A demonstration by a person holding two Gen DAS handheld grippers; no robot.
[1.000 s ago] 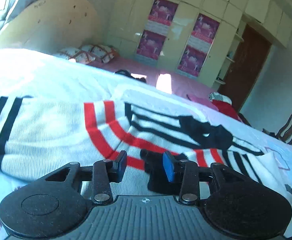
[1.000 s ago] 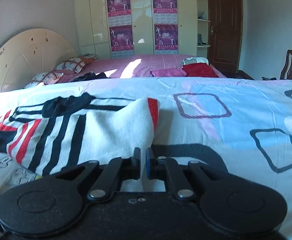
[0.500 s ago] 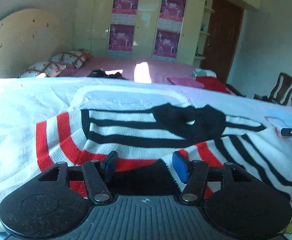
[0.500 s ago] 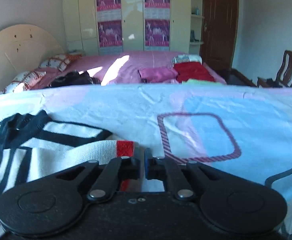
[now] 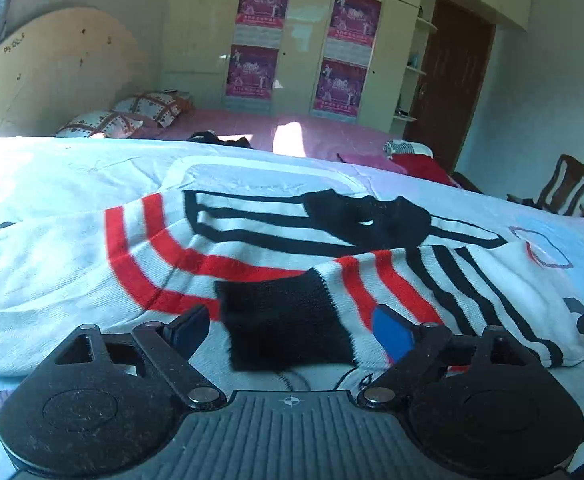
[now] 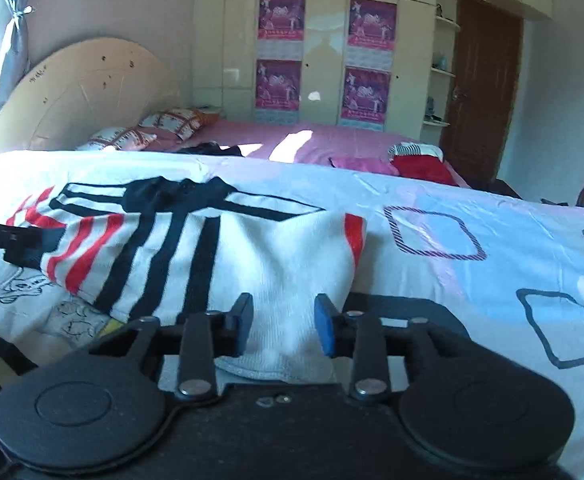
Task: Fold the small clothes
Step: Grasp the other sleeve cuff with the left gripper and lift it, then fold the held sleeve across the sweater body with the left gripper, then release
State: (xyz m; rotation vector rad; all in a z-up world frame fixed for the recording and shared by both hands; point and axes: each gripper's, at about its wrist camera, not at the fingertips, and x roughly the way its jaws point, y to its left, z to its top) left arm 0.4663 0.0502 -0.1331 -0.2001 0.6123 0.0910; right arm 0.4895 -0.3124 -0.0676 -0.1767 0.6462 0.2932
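Observation:
A small white knit sweater [image 5: 252, 240] with red and black stripes lies on the bed, one sleeve folded across its body. The sleeve's black cuff [image 5: 288, 324] lies between the spread fingers of my left gripper [image 5: 292, 330], which is open and not clamping it. In the right wrist view the sweater [image 6: 228, 256] lies folded, with its white edge between the blue pads of my right gripper [image 6: 282, 326], which is open. The left gripper shows at the left edge of that view [image 6: 8, 240].
The sweater lies on a white-blue bedsheet [image 6: 471, 264] with square prints. Behind it stands a pink bed [image 6: 292, 140] with pillows [image 6: 160, 128] and folded clothes [image 6: 419, 160]. A wardrobe with posters, a brown door [image 6: 483, 92] and a chair [image 5: 563, 188] are farther back.
My right gripper was shut on the sweater's edge and has opened, letting the fabric go. My left gripper has opened wider and the sleeve now lies folded across the sweater.

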